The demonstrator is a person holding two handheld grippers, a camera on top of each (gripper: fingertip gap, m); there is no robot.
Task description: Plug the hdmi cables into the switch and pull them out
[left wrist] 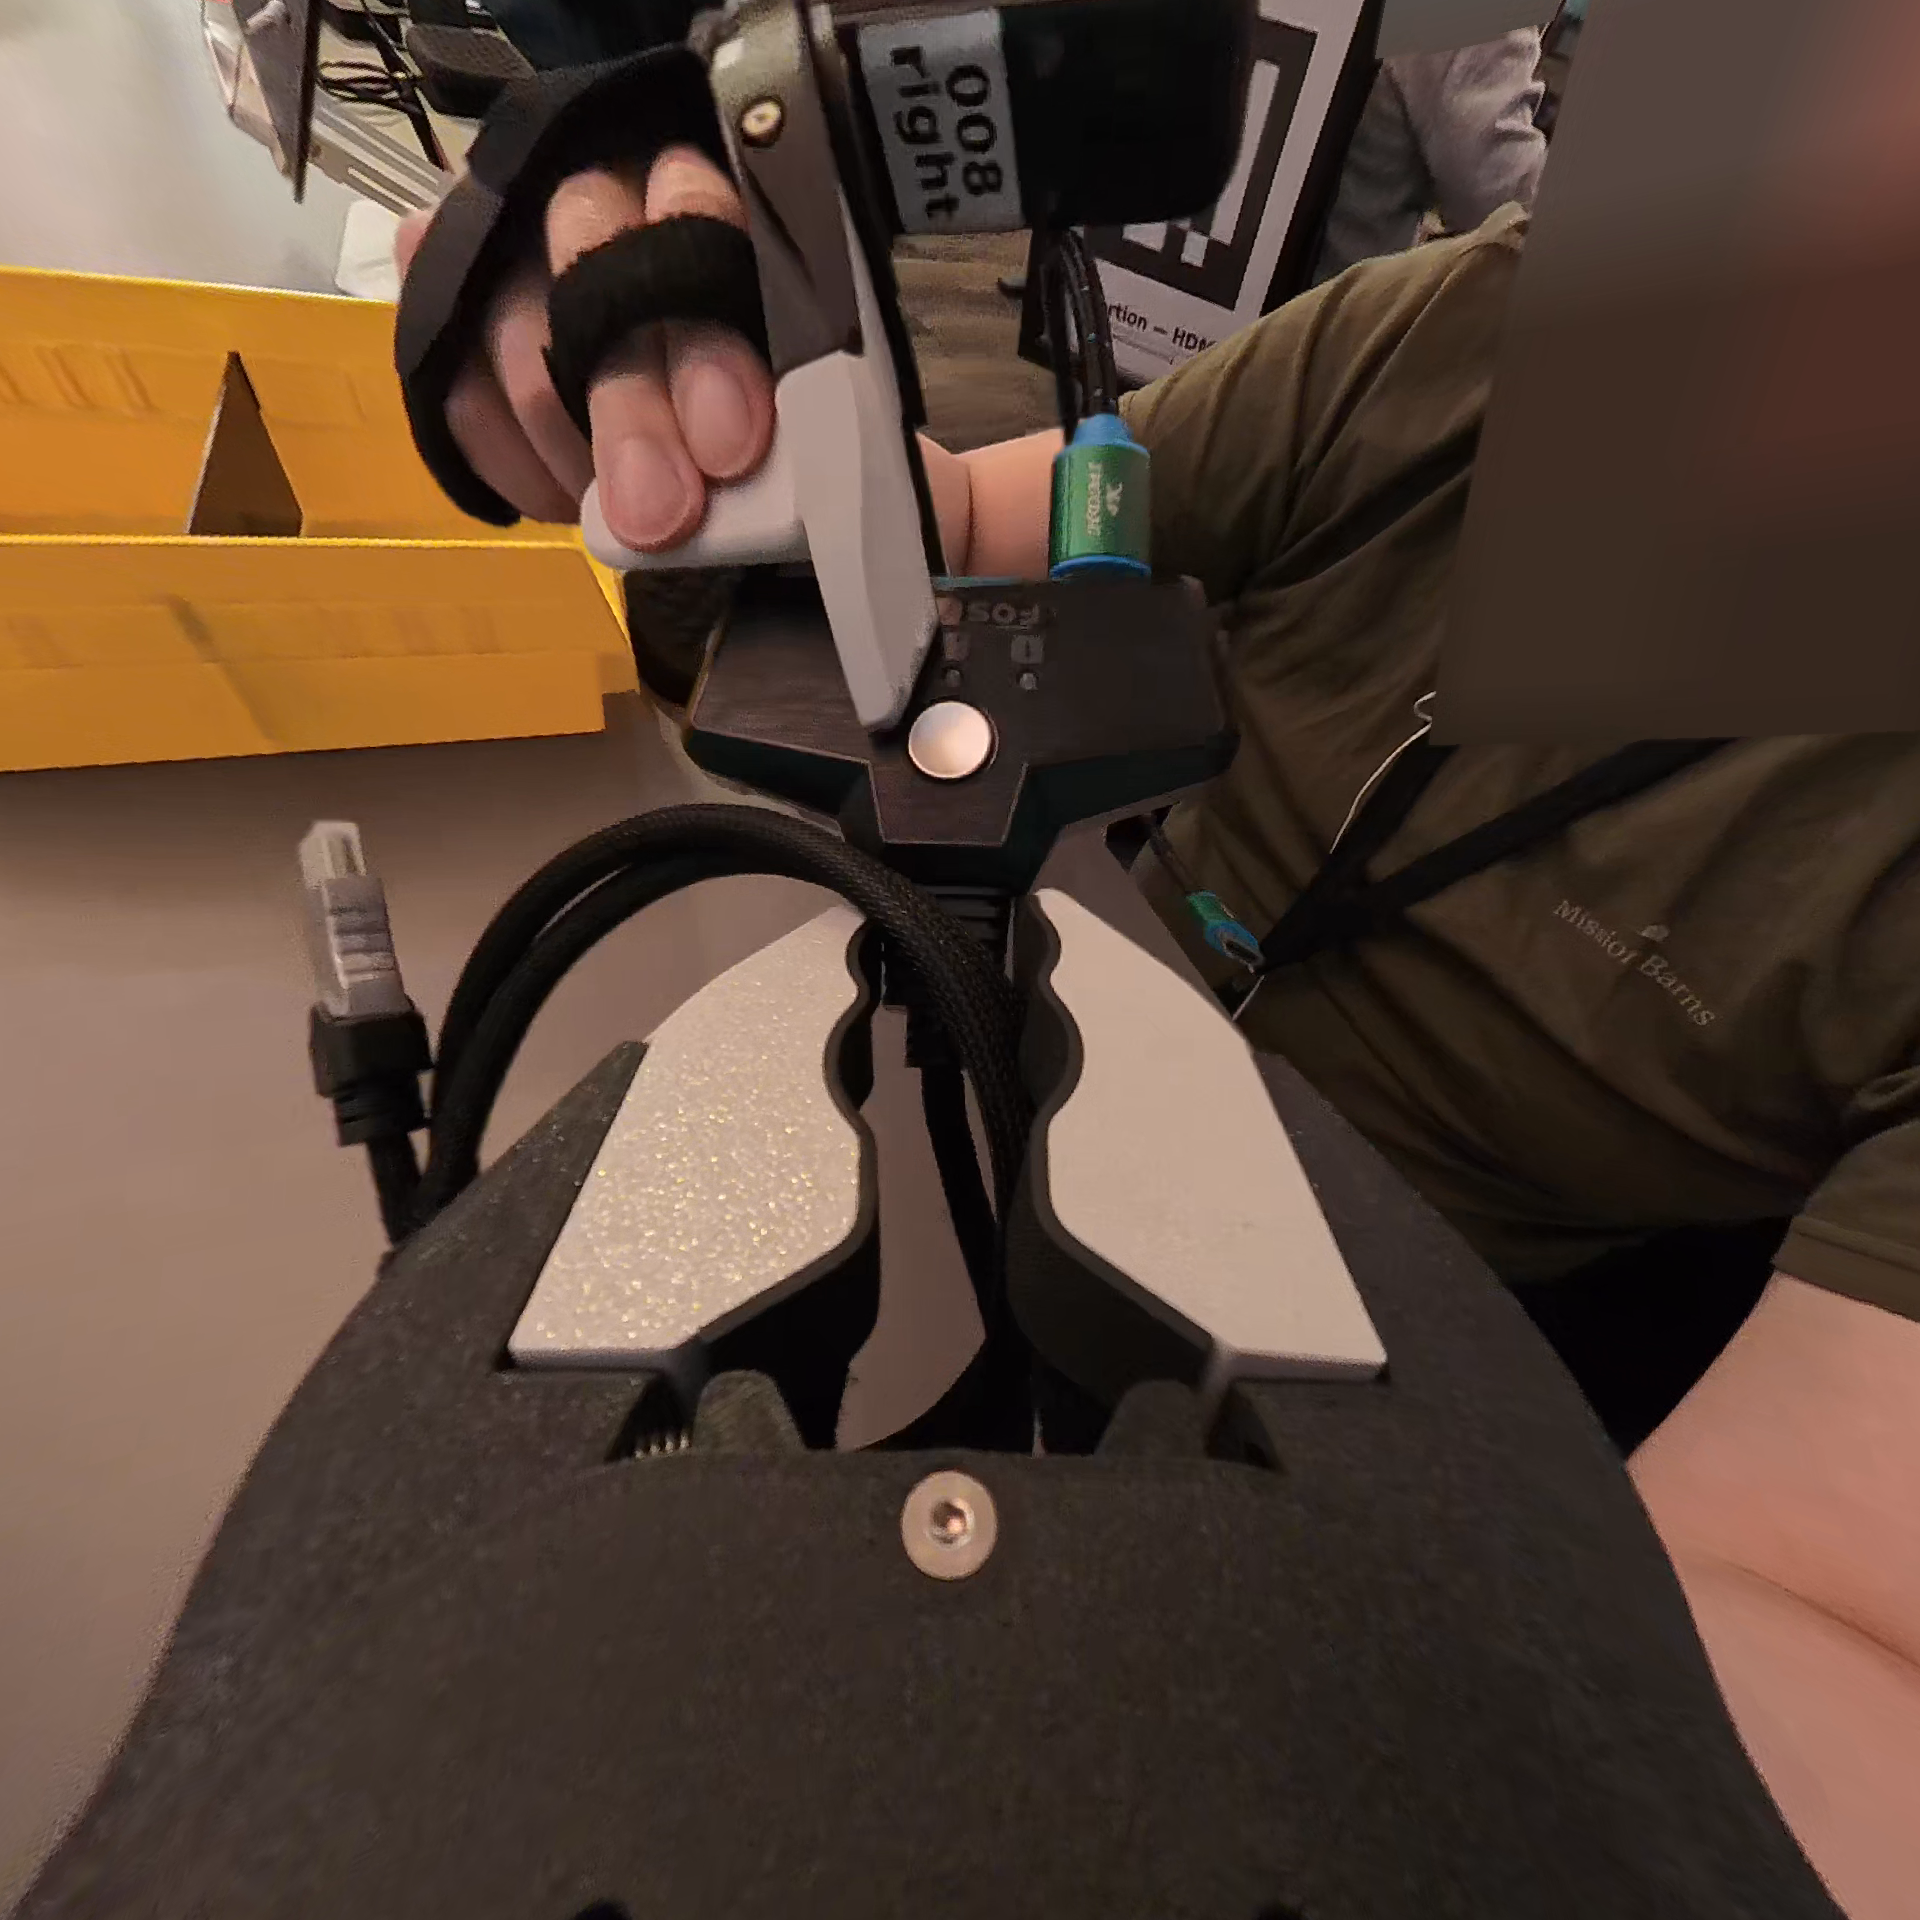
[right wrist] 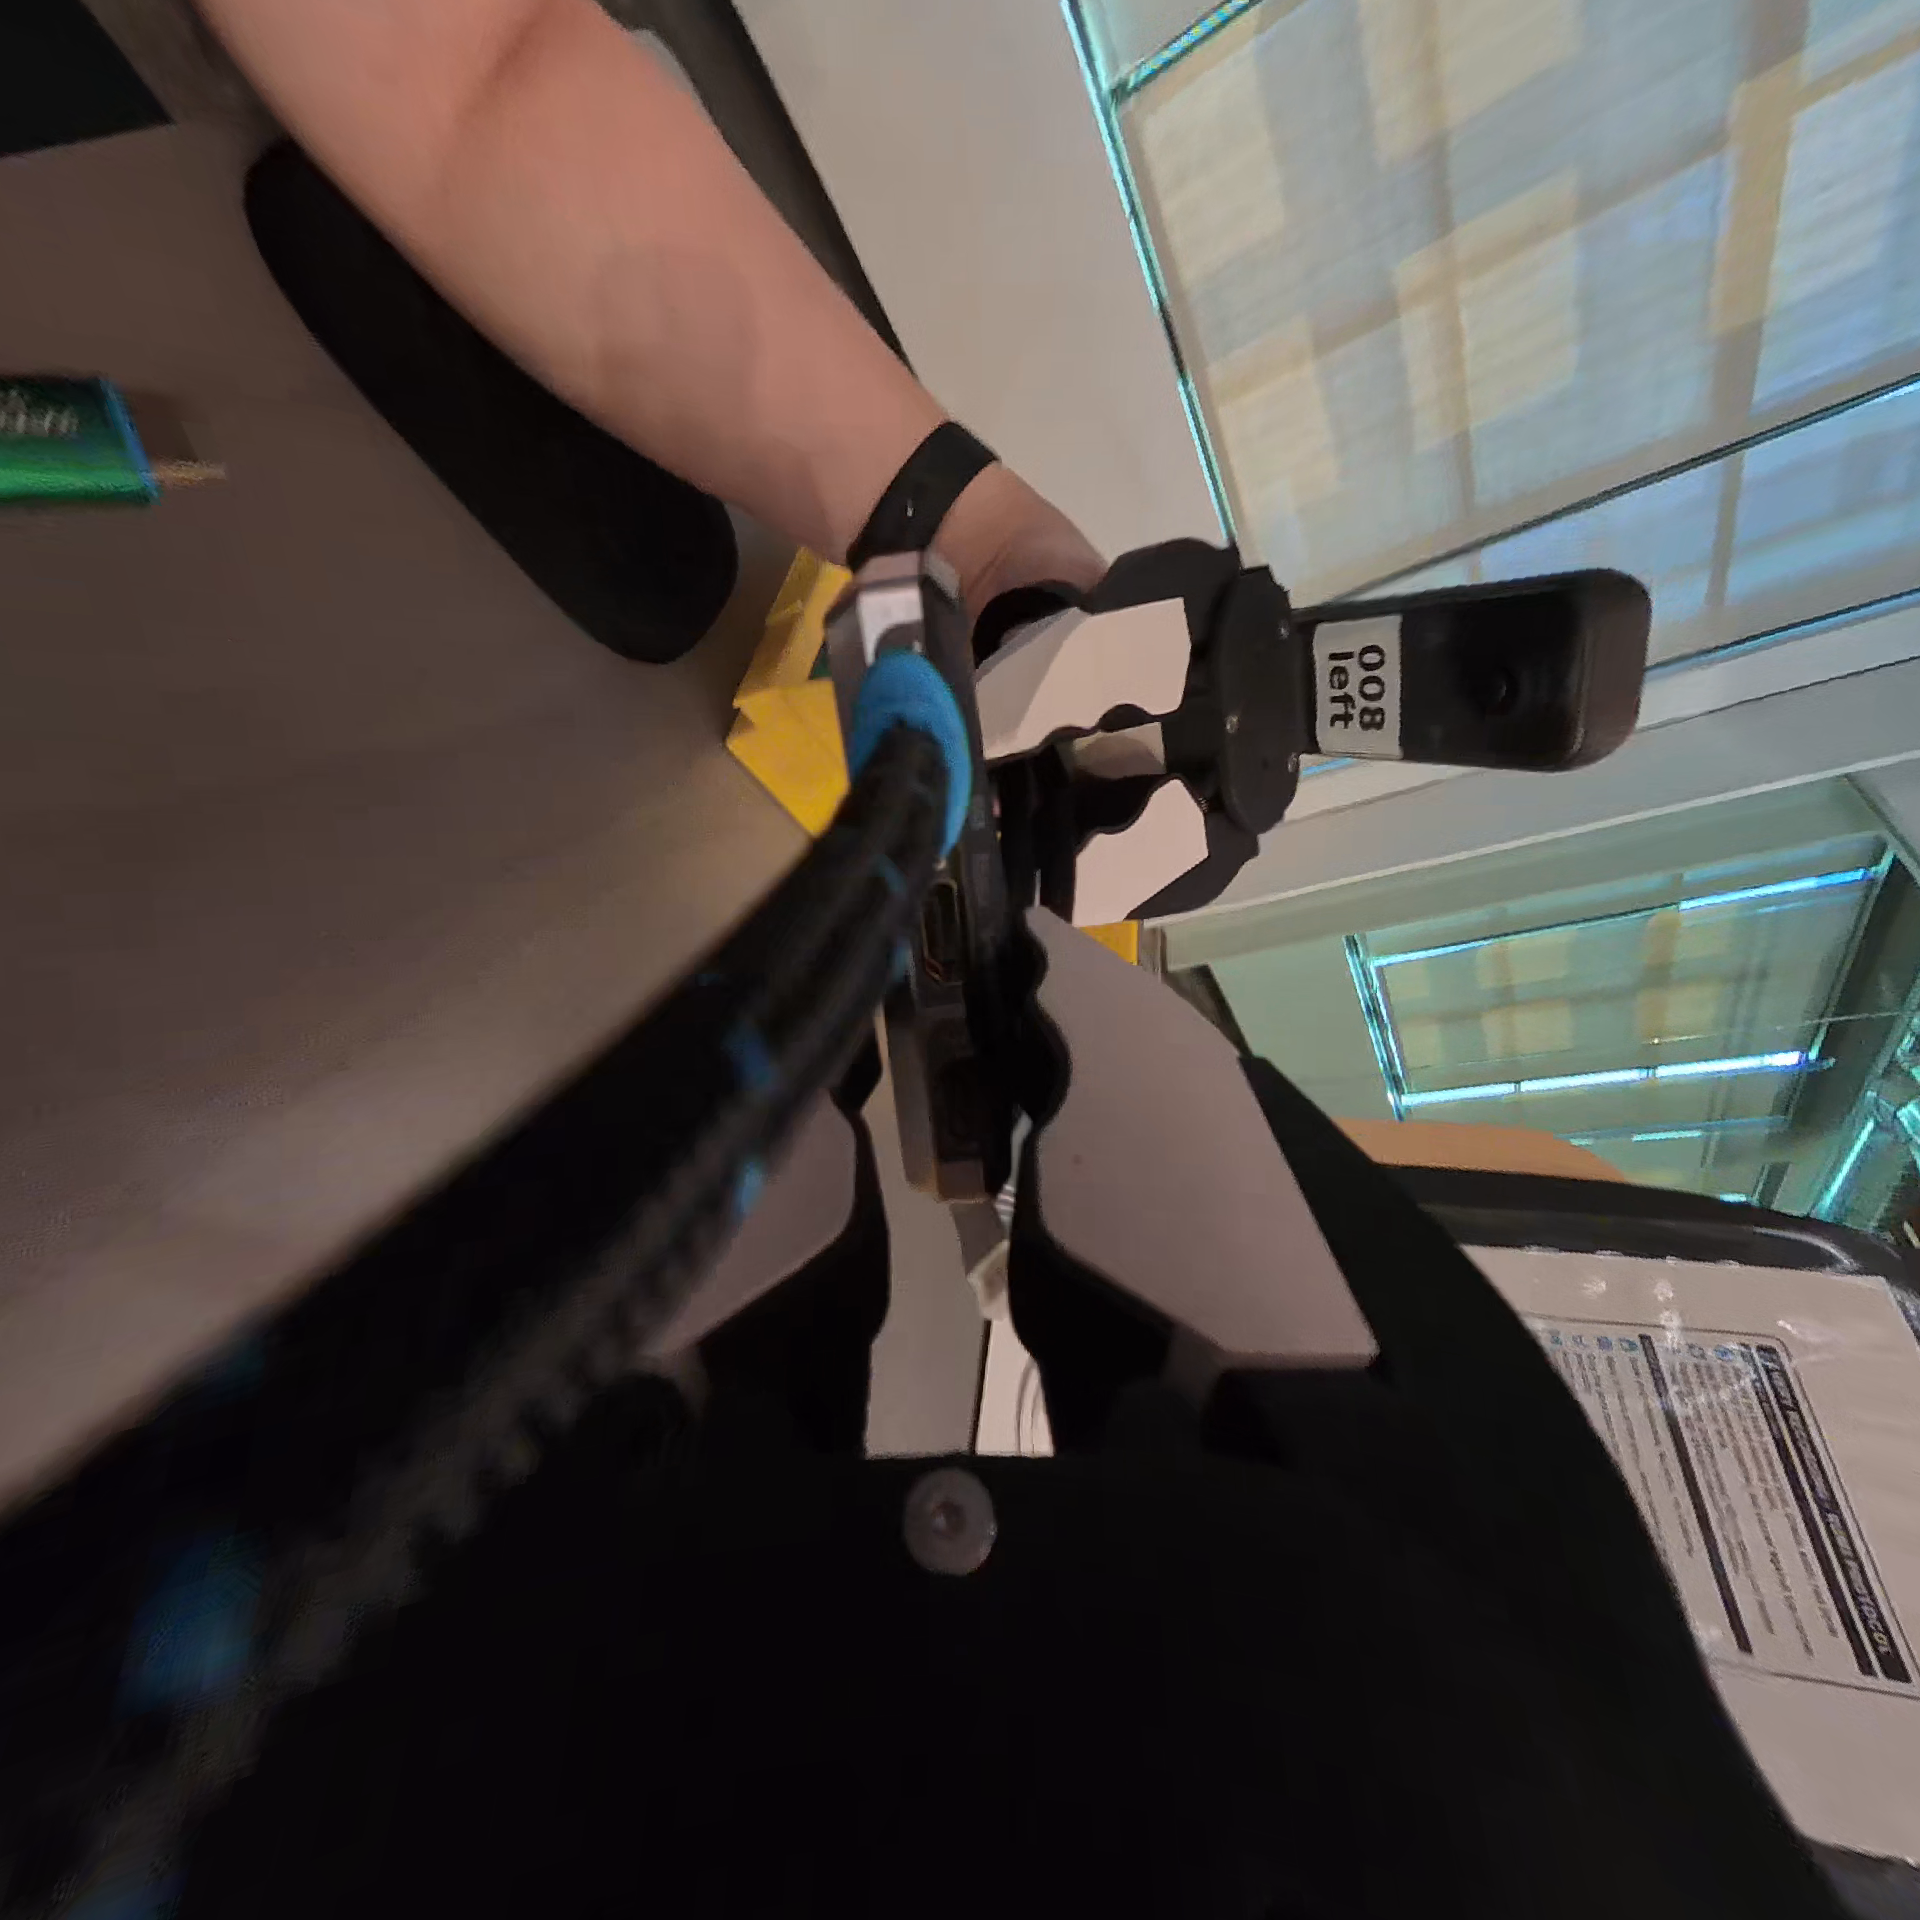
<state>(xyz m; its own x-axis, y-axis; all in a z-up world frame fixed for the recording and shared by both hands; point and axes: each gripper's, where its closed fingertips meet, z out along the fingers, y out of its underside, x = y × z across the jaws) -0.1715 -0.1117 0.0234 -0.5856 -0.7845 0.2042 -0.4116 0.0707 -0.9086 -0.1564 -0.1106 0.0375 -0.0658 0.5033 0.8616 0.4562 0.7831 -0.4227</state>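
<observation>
The black HDMI switch [left wrist: 1091, 686] with a silver button is held off the table between both grippers. My left gripper [left wrist: 951, 971] is shut on the black braided cable [left wrist: 935, 904] where it leaves the switch's narrow end. My right gripper [right wrist: 935, 1101] is shut on the switch body [right wrist: 951, 1122], seen edge-on; it also shows in the left wrist view [left wrist: 894, 686], coming from above. A green and blue HDMI plug [left wrist: 1099, 499] sits in one port, also visible in the right wrist view [right wrist: 914, 727]. The port beside it [right wrist: 935, 935] is empty. The left gripper [right wrist: 1049, 800] shows beyond the switch.
A loose grey HDMI plug [left wrist: 348, 925] on a black cable lies on the brown table [left wrist: 156, 1039] at left. A second green plug [right wrist: 62, 442] lies on the table. A yellow box [left wrist: 260, 623] stands at the far left. The person's forearm [right wrist: 582, 239] and torso are close. My left and right fingertips are right by each other.
</observation>
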